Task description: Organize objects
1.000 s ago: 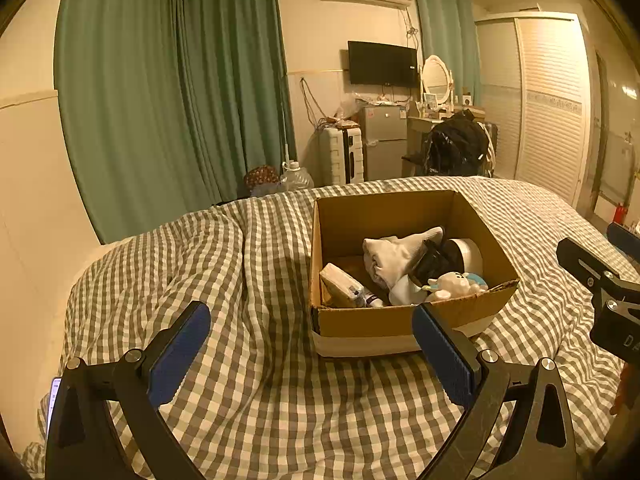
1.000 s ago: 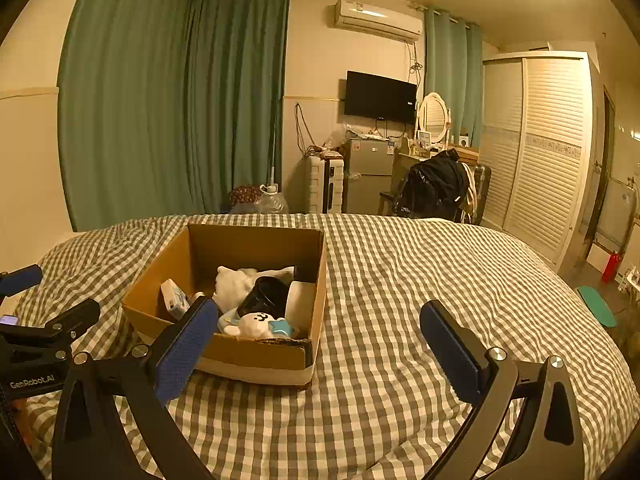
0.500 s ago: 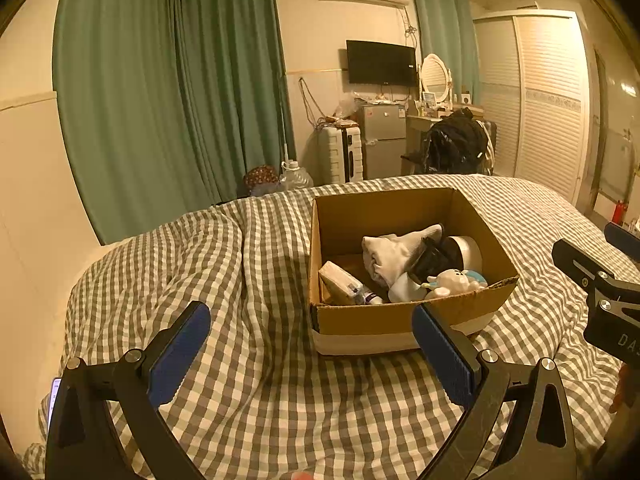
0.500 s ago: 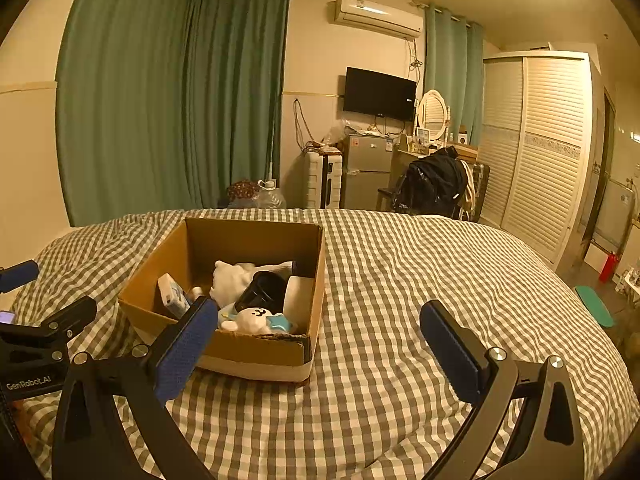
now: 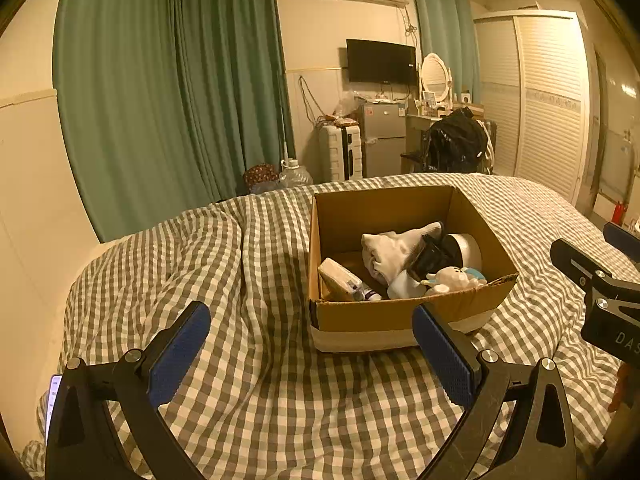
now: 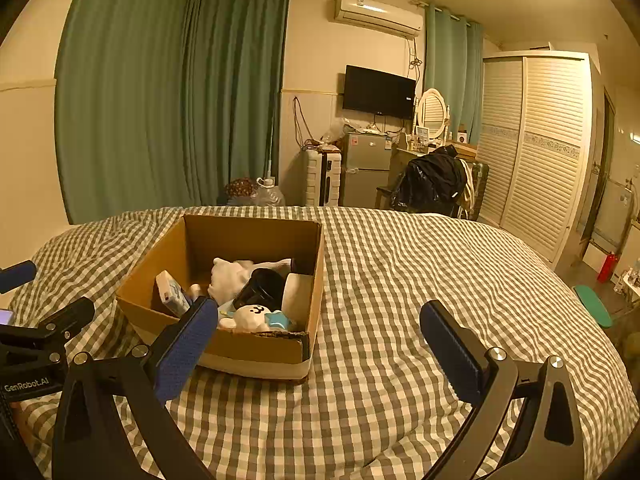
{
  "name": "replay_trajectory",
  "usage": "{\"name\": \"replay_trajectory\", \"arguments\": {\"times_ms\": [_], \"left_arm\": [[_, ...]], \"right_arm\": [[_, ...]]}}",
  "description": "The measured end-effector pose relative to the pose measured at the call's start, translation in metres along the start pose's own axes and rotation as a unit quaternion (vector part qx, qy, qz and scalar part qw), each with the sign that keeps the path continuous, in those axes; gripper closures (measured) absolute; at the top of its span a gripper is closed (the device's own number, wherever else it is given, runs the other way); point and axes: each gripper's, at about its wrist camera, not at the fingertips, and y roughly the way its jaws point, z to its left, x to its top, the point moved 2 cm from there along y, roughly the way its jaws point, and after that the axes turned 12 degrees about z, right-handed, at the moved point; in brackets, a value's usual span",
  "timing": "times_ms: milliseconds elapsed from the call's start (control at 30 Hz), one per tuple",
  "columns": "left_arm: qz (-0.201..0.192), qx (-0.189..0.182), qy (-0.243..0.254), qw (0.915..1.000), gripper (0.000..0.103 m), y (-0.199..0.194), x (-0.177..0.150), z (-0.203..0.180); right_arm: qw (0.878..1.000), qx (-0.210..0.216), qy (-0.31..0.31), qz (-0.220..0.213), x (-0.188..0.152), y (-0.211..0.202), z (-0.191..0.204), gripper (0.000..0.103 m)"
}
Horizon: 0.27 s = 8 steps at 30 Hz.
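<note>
An open cardboard box (image 5: 380, 316) (image 6: 256, 346) sits on the checked bedspread. Inside lie a white cloth (image 5: 390, 250) (image 6: 232, 276), a black cup (image 5: 434, 254) (image 6: 260, 288), a white plush toy with blue (image 5: 454, 278) (image 6: 256, 316), a small carton (image 5: 340, 280) (image 6: 172, 294) and a white roll (image 5: 470, 248) (image 6: 296, 292). My left gripper (image 5: 310, 344) is open and empty, just short of the box's near wall. My right gripper (image 6: 318, 340) is open and empty, to the right of the box's front corner. Each gripper shows at the edge of the other's view.
The checked bedspread (image 5: 256, 392) (image 6: 400, 280) covers the whole bed, with a raised fold left of the box. A phone (image 5: 54, 400) lies at the bed's left edge. Beyond the bed stand curtains, a suitcase (image 5: 340, 152), a small fridge, a chair with a black bag (image 6: 432, 180) and a wardrobe.
Both views have shifted only slightly; the box sits a touch lower and closer in the right wrist view. Both grippers stay open and empty.
</note>
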Motion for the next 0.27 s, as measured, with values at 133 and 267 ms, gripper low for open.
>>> {"name": "replay_trajectory", "arguments": {"times_ms": [133,267], "left_arm": [[-0.005,0.005,0.004,1.0000,0.000,-0.0009,-0.0014,-0.0012],[-0.019,0.010,0.016,0.9996,0.000,-0.0053,-0.0033,-0.0051]], "right_arm": [[1.000,0.000,0.000,0.000,0.0000,0.0000,-0.0001,0.001],[1.000,0.000,0.000,0.000,0.0000,0.0000,-0.0003,0.001]]}}
